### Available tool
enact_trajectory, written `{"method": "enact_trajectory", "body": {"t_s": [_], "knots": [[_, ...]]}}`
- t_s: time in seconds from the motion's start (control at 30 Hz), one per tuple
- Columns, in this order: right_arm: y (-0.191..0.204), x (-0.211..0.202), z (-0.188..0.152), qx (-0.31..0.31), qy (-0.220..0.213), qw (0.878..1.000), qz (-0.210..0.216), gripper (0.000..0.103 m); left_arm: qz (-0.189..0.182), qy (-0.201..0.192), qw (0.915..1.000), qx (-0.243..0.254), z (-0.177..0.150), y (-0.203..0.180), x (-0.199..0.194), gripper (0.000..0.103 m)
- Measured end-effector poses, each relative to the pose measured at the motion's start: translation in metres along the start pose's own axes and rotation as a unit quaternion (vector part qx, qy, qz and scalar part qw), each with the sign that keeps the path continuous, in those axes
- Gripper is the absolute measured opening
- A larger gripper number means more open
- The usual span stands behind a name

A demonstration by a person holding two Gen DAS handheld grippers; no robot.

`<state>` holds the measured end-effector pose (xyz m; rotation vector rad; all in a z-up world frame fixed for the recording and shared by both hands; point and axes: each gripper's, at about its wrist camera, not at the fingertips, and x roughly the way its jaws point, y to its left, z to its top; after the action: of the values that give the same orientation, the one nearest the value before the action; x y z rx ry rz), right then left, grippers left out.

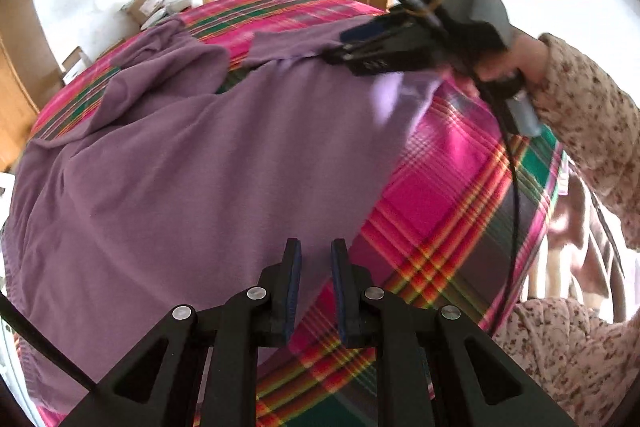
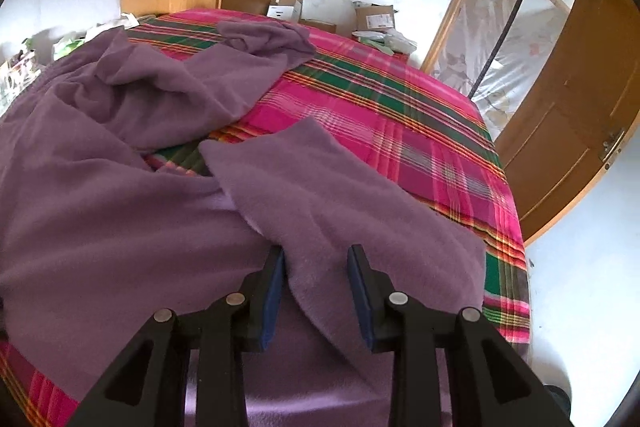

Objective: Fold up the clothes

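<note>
Labels on boxes (image 2: 374,17) look unreadable, perhaps blurred.

Bed w/ plaid cover, one purple garment on it.

You've got the bed (image 2: 420,131) under a pink/green/yellow plaid cover, bare on its right half in the right wrist view. Lying directly on it: the purple garment (image 2: 120,195), spread over the near-left part, rumpled at the far end, w/ one sleeve (image 2: 256,43) trailing toward the far edge and another flap (image 2: 320,187) folded across the near-center. Left wrist view: same garment (image 1: 200,167) covers the left and middle, plaid showing on the right side and near edge.
</note>
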<state>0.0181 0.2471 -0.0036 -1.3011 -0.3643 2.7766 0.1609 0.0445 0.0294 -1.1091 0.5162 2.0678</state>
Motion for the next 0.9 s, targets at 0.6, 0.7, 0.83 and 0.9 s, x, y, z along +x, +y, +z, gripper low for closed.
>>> {"method": "enact_trajectory", "body": {"t_s": [0.6,0.7,0.83,0.9], "knots": [[-0.045,-0.017,0.002,0.102,-0.024,0.994,-0.005,0.005,0.021,0.003,0.9974,0.069,-0.01,-0.021,0.005,0.025],[-0.055,-0.025,-0.001,0.116,-0.026,0.993,-0.007,0.005,0.041,0.006,0.9942,0.1,-0.007,-0.03,0.006,0.026],[-0.067,-0.035,-0.005,0.133,-0.033,0.991,-0.008,0.005,0.055,0.012,0.9936,0.098,0.005,-0.03,0.014,0.026],[-0.072,-0.038,-0.008,0.143,-0.035,0.989,-0.006,0.005,0.053,0.015,0.9948,0.085,0.01,-0.028,0.015,0.026]]}}
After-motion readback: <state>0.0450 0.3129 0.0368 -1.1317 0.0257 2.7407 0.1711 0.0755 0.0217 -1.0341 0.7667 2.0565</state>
